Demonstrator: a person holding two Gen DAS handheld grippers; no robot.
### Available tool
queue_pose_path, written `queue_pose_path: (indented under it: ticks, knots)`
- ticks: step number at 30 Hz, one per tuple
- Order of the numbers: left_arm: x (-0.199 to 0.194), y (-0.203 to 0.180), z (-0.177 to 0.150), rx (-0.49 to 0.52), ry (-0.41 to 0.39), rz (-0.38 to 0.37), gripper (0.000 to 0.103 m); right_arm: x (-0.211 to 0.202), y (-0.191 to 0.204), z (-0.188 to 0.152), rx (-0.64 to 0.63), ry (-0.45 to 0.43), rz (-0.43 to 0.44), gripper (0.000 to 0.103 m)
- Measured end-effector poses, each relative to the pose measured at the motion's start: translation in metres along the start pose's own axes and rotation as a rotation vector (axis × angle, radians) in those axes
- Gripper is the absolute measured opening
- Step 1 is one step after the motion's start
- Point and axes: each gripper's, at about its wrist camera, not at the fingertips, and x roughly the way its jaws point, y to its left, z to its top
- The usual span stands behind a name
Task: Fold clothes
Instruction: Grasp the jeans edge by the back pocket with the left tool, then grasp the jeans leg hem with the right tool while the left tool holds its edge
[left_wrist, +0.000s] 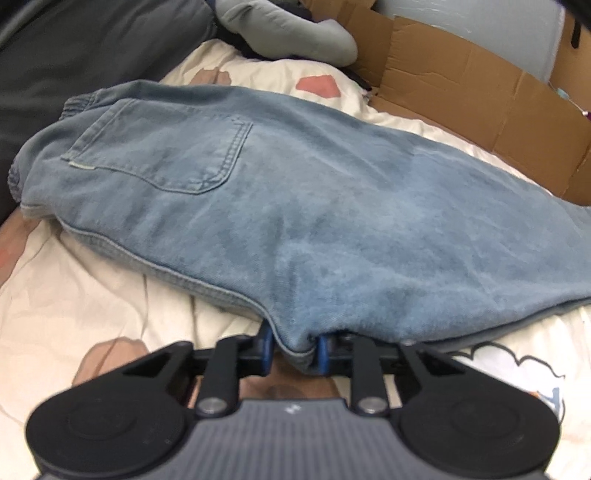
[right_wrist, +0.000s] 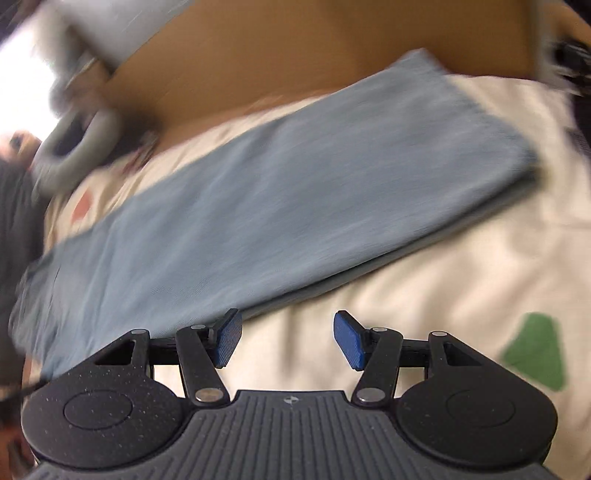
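A pair of light blue jeans (left_wrist: 295, 206) lies stretched across a bed covered by a cream sheet (left_wrist: 74, 295) printed with coloured patches. The jeans look folded lengthwise, one leg over the other, with a back pocket (left_wrist: 162, 147) facing up and the elastic waistband towards the left in the left wrist view. The left gripper (left_wrist: 295, 350) sits at the near edge of the denim, and its jaws pinch a fold of that edge, blue pads (left_wrist: 322, 354) pressing the cloth from both sides.

The right gripper (right_wrist: 286, 339) hangs over bare sheet just beside the near edge of the trouser legs, its jaws spread with nothing between them. Its left pad (right_wrist: 227, 338) is close to the denim edge; whether it touches I cannot tell, as that view is blurred. The leg ends (right_wrist: 480, 122) lie up and to the right there, near the cardboard.

Behind the jeans stands a flattened cardboard box (left_wrist: 480, 92). A grey garment (left_wrist: 288, 33) lies heaped at the far end of the bed, and dark cloth (left_wrist: 74, 66) lies to the left.
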Motion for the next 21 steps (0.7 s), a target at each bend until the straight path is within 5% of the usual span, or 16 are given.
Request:
queue_pose_path:
  ticks: [5,10,21]
  knots:
    - [-0.004,0.0,0.0,-0.018,0.007,0.003,0.019,-0.011,-0.048,0.013,0.183,-0.117,-0.088,0.062]
    - [-0.008,-0.001,0.003,0.005,0.012,0.007,0.019,-0.013,-0.093,0.016,0.338,-0.19,-0.043,0.062]
    - [-0.002,-0.002,0.009,0.045,0.059,0.001,0.018,0.006,-0.121,0.017,0.47,-0.315,0.058,0.059]
